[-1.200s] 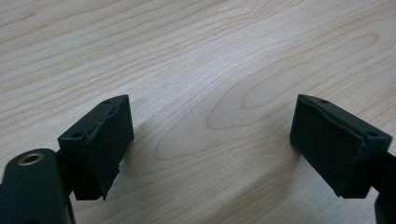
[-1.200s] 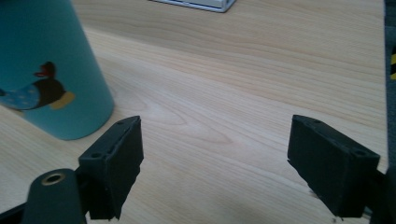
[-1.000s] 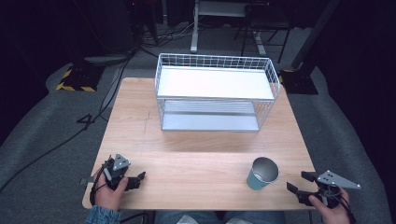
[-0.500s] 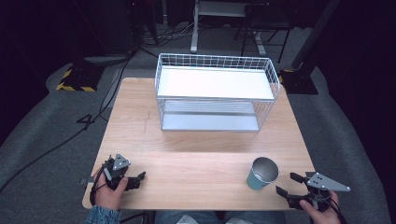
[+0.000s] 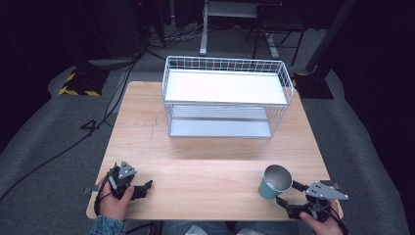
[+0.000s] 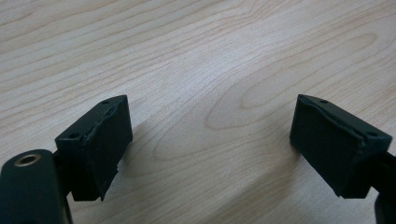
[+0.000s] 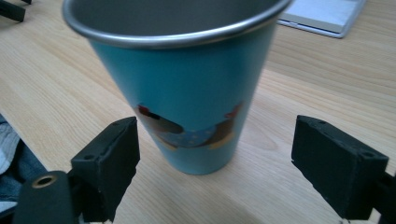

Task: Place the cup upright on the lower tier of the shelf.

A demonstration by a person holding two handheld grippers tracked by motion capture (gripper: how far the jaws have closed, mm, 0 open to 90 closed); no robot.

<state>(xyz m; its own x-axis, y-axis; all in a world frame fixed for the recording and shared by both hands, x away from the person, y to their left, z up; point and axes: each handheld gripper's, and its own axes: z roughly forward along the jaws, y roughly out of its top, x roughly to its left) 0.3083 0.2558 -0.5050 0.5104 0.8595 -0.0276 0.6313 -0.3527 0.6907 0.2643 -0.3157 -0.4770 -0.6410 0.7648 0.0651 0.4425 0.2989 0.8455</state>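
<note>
Change: right gripper had closed in on the cup, jaws spread, straddling it
Cup: upright, table's 5 o'clock corner
Left gripper: spread, idle, 7 o'clock
Meaning: grasp looked imminent

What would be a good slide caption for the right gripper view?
Open right gripper lined up on an upright teal cup standing on the wooden table, jaws apart on either side, not yet touching it.
</note>
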